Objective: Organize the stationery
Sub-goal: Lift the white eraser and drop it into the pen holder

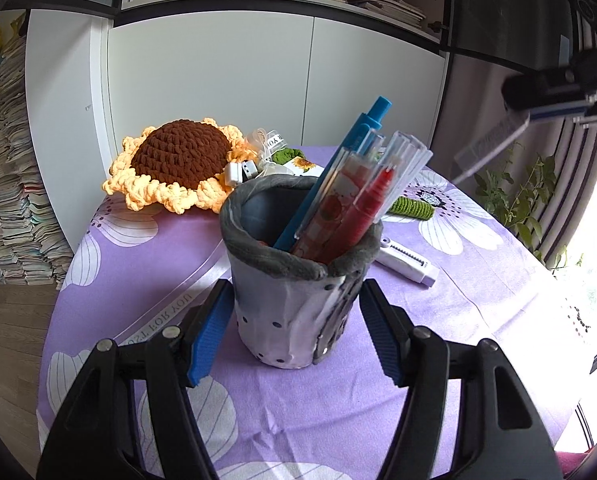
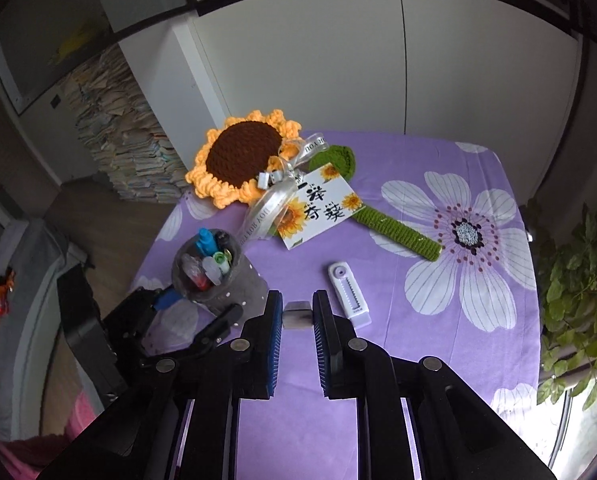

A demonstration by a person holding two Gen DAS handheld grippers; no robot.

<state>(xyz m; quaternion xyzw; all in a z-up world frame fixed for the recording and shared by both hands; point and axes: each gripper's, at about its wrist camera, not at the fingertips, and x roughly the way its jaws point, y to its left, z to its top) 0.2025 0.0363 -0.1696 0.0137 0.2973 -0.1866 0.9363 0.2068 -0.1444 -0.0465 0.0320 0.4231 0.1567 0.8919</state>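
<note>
A grey fabric pen holder (image 1: 298, 280) stands on the purple flowered tablecloth (image 1: 478, 320), holding a blue pen (image 1: 338, 168), a red pen and clear pens. My left gripper (image 1: 294, 328) is around its lower body, with the blue pads touching both sides. In the right wrist view the holder (image 2: 214, 276) is at the left. My right gripper (image 2: 296, 314) is raised above the table and shut on a clear pen (image 2: 297, 314), seen end-on; it also shows in the left wrist view (image 1: 486, 148). A white correction tape (image 2: 348, 292) lies flat on the cloth, right of the holder.
A crocheted sunflower (image 2: 242, 156) with green stem (image 2: 398, 228), ribbon and a sunflower card (image 2: 318, 204) lies at the table's back. White cabinets stand behind. Stacked papers (image 2: 130, 140) are at the left, plants (image 2: 578, 300) at the right.
</note>
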